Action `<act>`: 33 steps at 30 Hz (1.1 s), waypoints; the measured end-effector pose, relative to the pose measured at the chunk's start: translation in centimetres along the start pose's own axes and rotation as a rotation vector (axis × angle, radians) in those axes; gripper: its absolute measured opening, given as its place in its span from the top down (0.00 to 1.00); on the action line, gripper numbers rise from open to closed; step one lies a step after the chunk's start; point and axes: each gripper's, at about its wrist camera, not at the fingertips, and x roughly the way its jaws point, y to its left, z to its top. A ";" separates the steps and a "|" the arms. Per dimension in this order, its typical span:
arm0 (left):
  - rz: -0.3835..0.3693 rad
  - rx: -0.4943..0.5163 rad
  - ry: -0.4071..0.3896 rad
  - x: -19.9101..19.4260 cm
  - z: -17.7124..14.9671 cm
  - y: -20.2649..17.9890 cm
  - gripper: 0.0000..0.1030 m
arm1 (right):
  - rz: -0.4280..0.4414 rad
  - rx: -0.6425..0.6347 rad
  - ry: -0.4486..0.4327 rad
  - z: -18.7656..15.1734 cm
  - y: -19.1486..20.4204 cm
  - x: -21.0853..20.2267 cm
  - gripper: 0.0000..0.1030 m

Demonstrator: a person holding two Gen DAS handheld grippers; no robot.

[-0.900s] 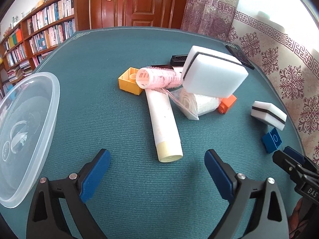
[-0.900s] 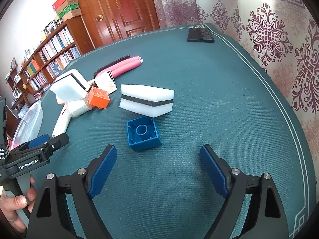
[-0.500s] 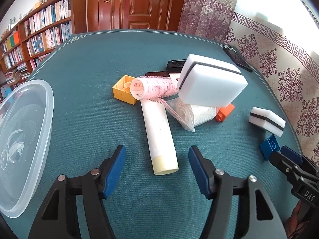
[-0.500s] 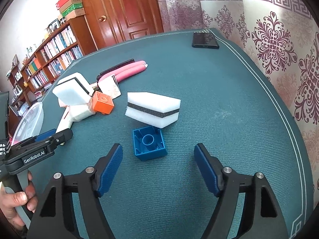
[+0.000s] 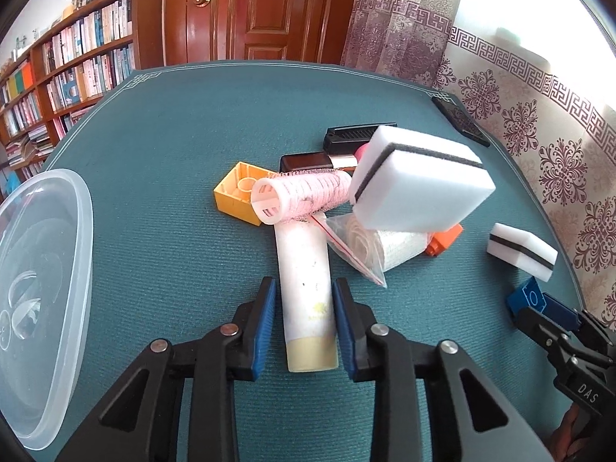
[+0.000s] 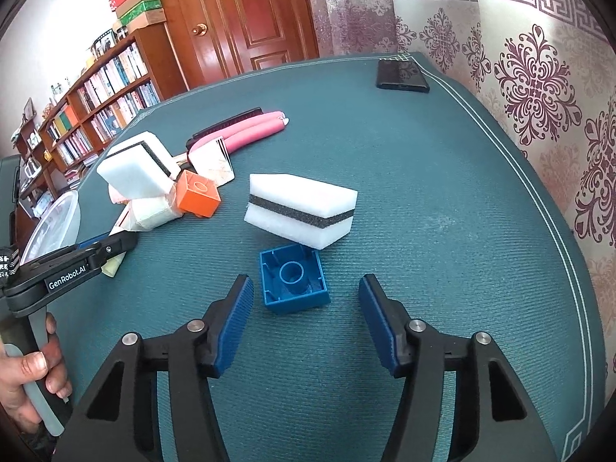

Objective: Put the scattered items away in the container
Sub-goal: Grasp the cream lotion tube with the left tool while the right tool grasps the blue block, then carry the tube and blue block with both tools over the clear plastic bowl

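Observation:
A white tube [image 5: 304, 269] with a cream cap lies on the teal table, its far end under a pink hair roller [image 5: 304, 200]. My left gripper [image 5: 304, 319] is shut on the tube's near end, a blue pad against each side. The clear plastic container [image 5: 46, 269] sits at the left. An upside-down blue brick [image 6: 294, 281] lies between the tips of my right gripper [image 6: 306, 283], which is open and not touching it. Just beyond it rests a white sponge [image 6: 300, 210] with a black stripe.
The pile holds a yellow brick [image 5: 236, 196], a large striped sponge [image 5: 419, 188], a plastic bag [image 5: 369, 242], an orange brick [image 6: 198, 192], a black comb [image 5: 358, 136] and pink foam rods [image 6: 246, 131]. A phone [image 6: 402, 75] lies near the far edge. Bookshelves stand at the left.
My left gripper moved forward and narrowed from wide open until its pads met the white tube. My right gripper moved up to the blue brick and narrowed somewhat.

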 end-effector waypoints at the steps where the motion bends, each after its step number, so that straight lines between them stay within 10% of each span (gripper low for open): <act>1: -0.009 -0.003 0.001 0.0 0.0 0.2 0.72 | -0.002 -0.001 0.001 0.0 0.0 0.0 0.44; 12: -0.057 -0.003 0.010 -0.8 -0.4 0.2 0.72 | -0.009 -0.020 -0.004 -0.3 0.5 -0.2 0.63; 33: -0.097 -0.014 -0.008 -3.5 -1.6 0.4 0.72 | 0.049 -0.015 -0.029 -0.4 1.5 -1.5 0.64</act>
